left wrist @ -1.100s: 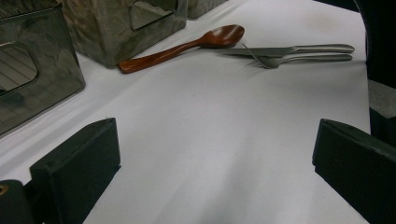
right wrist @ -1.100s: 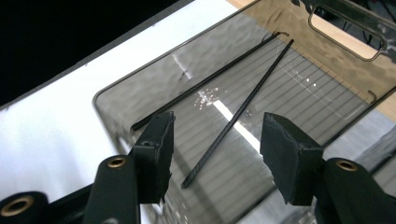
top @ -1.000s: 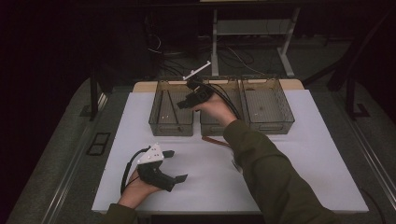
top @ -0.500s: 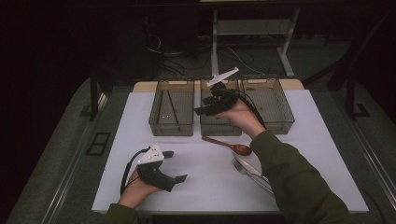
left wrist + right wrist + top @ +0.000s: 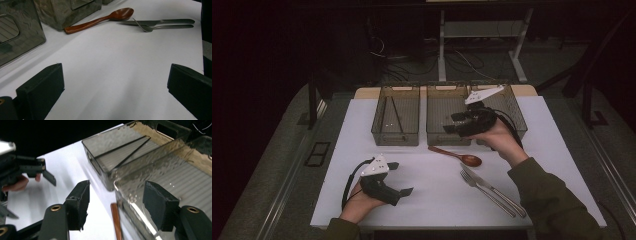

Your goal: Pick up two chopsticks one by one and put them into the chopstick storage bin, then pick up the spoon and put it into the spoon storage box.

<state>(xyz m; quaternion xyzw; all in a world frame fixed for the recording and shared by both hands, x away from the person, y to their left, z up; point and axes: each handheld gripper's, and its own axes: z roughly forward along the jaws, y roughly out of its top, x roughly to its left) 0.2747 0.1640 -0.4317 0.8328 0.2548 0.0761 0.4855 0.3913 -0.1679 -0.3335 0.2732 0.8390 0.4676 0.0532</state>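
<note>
My left gripper (image 5: 401,178) rests open on the white table near its front left, with nothing between its jaws (image 5: 115,92). My right gripper (image 5: 452,123) is held open in the air at the front of the middle bin (image 5: 438,100), and nothing sits between its jaws (image 5: 118,205). A brown wooden spoon (image 5: 457,154) lies just in front of that bin. Toward the front right, a fork (image 5: 484,187) and a knife (image 5: 499,190) lie side by side. The left bin (image 5: 395,136) holds two black chopsticks (image 5: 125,147).
Three smoky clear bins stand in a row at the back of the table, the right bin (image 5: 518,112) partly behind my right hand. White tabletop (image 5: 432,200) lies bare between the left gripper and the cutlery. Dark floor, cables and a stand lie beyond.
My right gripper has moved right and back toward the person, from over the left bin to the front of the middle bin. The arm has uncovered the spoon, fork and knife. The left gripper has not moved.
</note>
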